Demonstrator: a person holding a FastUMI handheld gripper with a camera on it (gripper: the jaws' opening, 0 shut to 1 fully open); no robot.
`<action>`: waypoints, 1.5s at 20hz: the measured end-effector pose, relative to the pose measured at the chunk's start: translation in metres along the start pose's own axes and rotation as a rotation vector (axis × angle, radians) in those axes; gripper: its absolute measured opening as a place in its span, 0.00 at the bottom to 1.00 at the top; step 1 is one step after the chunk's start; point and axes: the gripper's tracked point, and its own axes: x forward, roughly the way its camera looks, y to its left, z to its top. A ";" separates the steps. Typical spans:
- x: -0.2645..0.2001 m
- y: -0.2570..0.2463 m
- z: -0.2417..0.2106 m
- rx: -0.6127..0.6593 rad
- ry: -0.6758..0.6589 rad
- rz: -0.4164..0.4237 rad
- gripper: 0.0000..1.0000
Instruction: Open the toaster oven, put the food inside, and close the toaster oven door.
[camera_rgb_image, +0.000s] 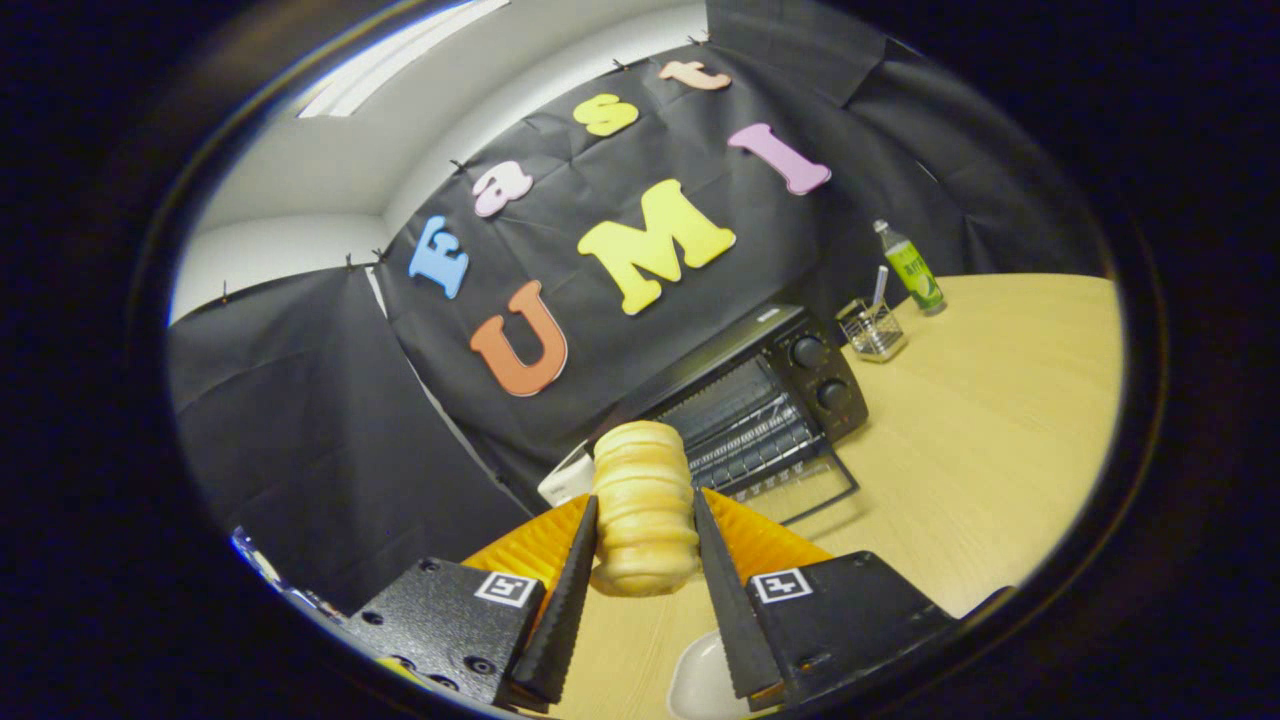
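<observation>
Gripper (645, 545): both serrated black fingers (563, 610) pressed against the sides of the food, one on each flank; clamped, so the load can be carried without slipping.

Food: ridged, pale-golden bread roll (641, 505), held upright between the fingers and lifted off the table, its far end pointing toward the oven.

White dish (700, 685): partly seen low between the finger bases, nearest item; purpose cannot be told.

Orange fluted plate (765, 540): just beyond and below the fingers, on the wooden table (1000, 430); judged to be where the roll sat.

White object (566, 478): just left of the roll, against the booth's cloth wall; too hidden to name.

Toaster oven (770, 400): black, beyond the roll, slightly right; door (800, 490) already dropped open toward the near side, wire rack exposed, two knobs on its right. Opening step judged done; roll insertion in hand.

Wire holder (873, 328) with a utensil: farther right.

Green-labelled bottle (910, 265): farthest, right, well clear of the path.
</observation>
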 end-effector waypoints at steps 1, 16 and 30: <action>0.010 0.000 -0.002 -0.029 0.012 0.001 0.64; 0.178 -0.074 -0.021 -0.018 0.161 -0.188 0.65; 0.243 -0.093 -0.013 0.057 0.172 -0.212 0.72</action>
